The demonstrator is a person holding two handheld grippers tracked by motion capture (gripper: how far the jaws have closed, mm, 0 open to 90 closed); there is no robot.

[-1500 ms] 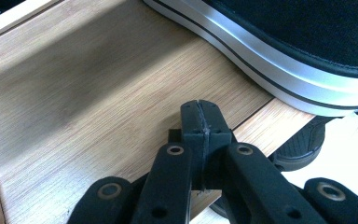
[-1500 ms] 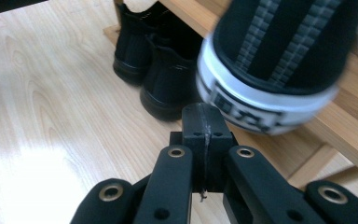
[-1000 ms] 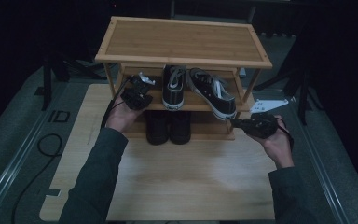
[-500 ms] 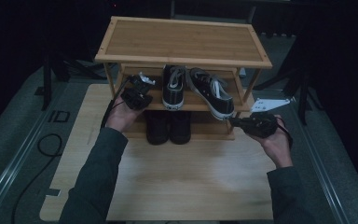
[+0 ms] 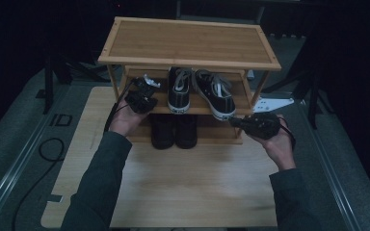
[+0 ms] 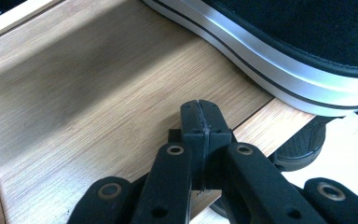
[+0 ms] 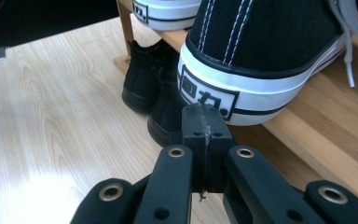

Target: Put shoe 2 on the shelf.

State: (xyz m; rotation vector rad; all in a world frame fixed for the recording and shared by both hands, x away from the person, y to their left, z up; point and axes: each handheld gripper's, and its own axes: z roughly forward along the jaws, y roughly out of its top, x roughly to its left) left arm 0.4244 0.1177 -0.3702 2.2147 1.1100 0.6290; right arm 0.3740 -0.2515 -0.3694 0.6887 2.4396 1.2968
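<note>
A bamboo shoe rack stands on the table. Its middle shelf carries two black canvas sneakers with white soles, the left one straight and the right one angled, heel past the shelf's front. My left gripper is shut and empty, its tips over bare shelf wood beside the left sneaker's sole. My right gripper is shut and empty too, its tips right at the heel of the right sneaker; I cannot tell whether they touch.
Two dark shoes stand on the bottom shelf, also seen as black shoes below the heel. The rack's top board overhangs the middle shelf. Light wooden tabletop spreads in front. A cable lies at the left.
My right gripper has edged a little left, closer to the right sneaker's heel. The left gripper has stayed put.
</note>
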